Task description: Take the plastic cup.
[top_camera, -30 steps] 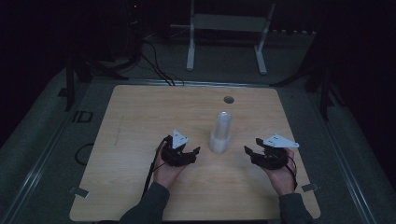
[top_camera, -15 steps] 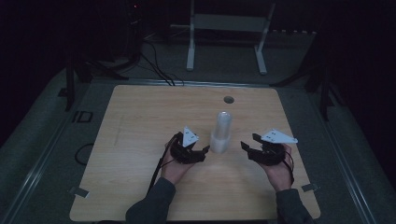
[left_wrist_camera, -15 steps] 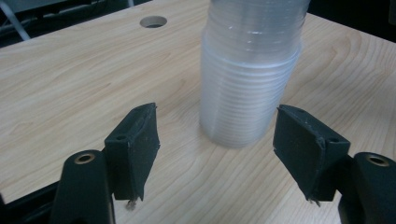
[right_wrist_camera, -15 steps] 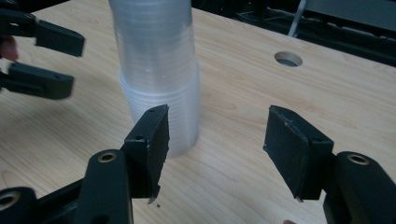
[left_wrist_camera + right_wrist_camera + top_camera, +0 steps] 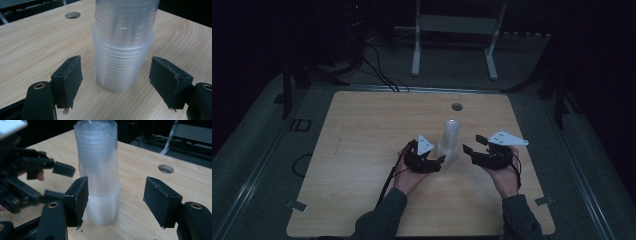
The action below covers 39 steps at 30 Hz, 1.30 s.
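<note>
Clear ribbed plastic cup stack (image 5: 122, 50), matt pale wood table (image 5: 37, 50)

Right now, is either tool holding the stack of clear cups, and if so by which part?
Nothing is held. Both the left tool and the right tool stand open beside the stack of clear cups, their jaws having just been opening.

Overhead plus two close, low views

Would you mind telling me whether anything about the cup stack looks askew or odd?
Yes: the cup stack is not straight. Its upper section leans off the line of the wider bottom cups, most plainly in the right gripper view. It stands on the table, untouched, with no spill.
</note>
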Available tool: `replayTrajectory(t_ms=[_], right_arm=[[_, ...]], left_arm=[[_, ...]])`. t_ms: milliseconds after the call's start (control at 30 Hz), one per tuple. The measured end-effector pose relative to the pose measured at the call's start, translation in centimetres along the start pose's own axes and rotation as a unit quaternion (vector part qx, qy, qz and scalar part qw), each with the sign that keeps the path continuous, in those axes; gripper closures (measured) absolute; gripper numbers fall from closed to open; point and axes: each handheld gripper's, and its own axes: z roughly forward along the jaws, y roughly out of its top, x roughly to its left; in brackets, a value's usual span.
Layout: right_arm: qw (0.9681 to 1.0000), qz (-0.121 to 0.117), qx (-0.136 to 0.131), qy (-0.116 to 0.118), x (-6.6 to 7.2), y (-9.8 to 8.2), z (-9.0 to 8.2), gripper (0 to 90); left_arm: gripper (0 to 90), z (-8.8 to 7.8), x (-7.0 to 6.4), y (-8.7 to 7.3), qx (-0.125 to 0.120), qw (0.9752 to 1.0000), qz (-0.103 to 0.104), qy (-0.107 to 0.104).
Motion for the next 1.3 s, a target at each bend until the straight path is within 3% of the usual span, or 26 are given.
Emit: replayTrajectory(t_ms=[133, 533, 900, 1033, 1300], right_arm=[[0.9999, -0.013, -0.004, 0.008, 0.5, 1.4, 0.8, 36.2], [0.9995, -0.023, -0.008, 0.021, 1.5, 3.5, 3.4, 33.3], [0.9995, -0.017, 0.000, 0.025, 1.5, 4.1, 5.4, 33.5], [0.9996, -0.016, 0.002, 0.023, 1.6, 4.1, 5.7, 36.1], [0.9995, -0.007, -0.003, 0.030, 1.5, 4.0, 5.8, 38.2]], left_arm=[[26.1, 0.2, 0.0, 0.1, -0.009, 0.9999, -0.002, -0.004], [24.3, 0.8, 0.2, 0.2, -0.014, 0.9998, -0.008, -0.011], [18.6, 2.1, -0.2, 0.4, -0.025, 0.9996, 0.001, -0.011], [17.7, 2.4, -0.5, 0.6, -0.030, 0.9994, 0.013, -0.009], [16.7, 3.4, -0.7, 0.7, -0.042, 0.9990, 0.012, -0.012]])
